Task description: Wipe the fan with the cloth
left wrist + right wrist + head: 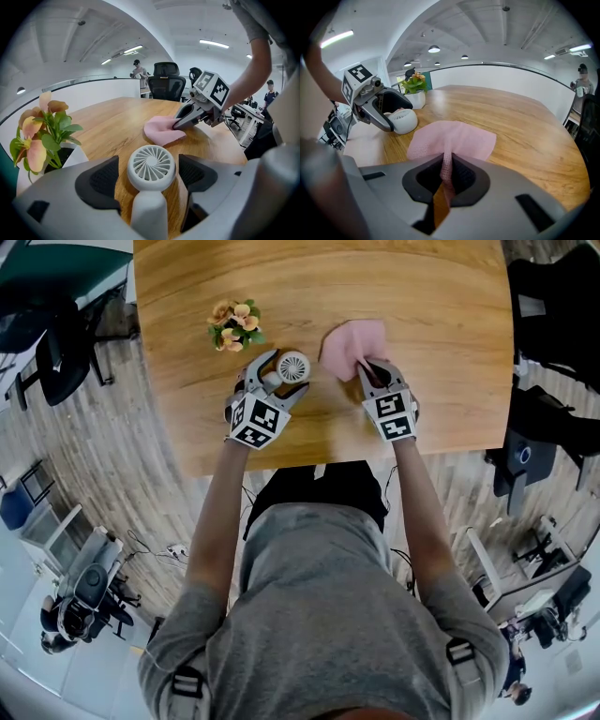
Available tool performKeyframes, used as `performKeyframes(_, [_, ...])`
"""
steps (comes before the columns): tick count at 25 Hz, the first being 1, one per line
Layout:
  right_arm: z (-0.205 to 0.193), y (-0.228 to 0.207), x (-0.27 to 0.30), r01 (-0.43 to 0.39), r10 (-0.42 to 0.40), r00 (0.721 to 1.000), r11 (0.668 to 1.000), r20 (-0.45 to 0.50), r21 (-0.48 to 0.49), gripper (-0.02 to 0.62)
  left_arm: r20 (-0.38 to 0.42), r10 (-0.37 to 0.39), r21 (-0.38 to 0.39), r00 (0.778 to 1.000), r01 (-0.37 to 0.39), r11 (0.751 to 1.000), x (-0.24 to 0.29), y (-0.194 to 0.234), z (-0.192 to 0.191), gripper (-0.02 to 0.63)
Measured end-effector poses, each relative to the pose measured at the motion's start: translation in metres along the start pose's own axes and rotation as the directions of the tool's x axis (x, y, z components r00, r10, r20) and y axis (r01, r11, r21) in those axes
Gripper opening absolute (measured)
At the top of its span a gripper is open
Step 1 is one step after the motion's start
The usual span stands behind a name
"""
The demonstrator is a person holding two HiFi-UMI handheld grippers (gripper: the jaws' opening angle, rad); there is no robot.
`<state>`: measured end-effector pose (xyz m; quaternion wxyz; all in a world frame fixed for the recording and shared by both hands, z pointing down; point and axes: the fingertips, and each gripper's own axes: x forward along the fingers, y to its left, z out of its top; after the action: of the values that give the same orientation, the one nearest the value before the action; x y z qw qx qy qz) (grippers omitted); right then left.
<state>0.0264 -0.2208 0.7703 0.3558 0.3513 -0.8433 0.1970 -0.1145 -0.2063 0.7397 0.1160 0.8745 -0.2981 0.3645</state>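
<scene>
A small white fan (292, 366) stands on the wooden table (431, 296), its round grille (151, 168) facing my left gripper's camera. My left gripper (281, 377) is open, one jaw on each side of the fan head, with bare wood showing in both gaps. To the right a pink cloth (349, 345) lies spread on the table. My right gripper (371, 369) is shut on its near edge, and a fold of the pink cloth (454, 138) runs up between the pads. In the right gripper view the fan (401, 119) sits to the left, inside the left gripper (382, 110).
A white pot of orange flowers (234, 324) stands just behind and left of the fan. The table's front edge (319, 463) runs close behind both grippers. Black office chairs (553, 296) stand off the table's right side, and people stand far across the room.
</scene>
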Motion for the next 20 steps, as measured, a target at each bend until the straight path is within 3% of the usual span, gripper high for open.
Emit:
performKeyframes(7, [0.002,0.001,0.0,-0.011,0.012,1.0,1.0,0.012,-0.01,0.023,-0.07,-0.028,0.077,0.997,0.034,0.996,0.023,-0.007,-0.003,0.39])
performKeyframes(20, [0.0,0.002,0.002,-0.019,0.019,1.0,1.0,0.024,-0.016,0.023,-0.064,-0.046,0.068,0.997,0.05,0.996,0.032,-0.009,-0.007,0.387])
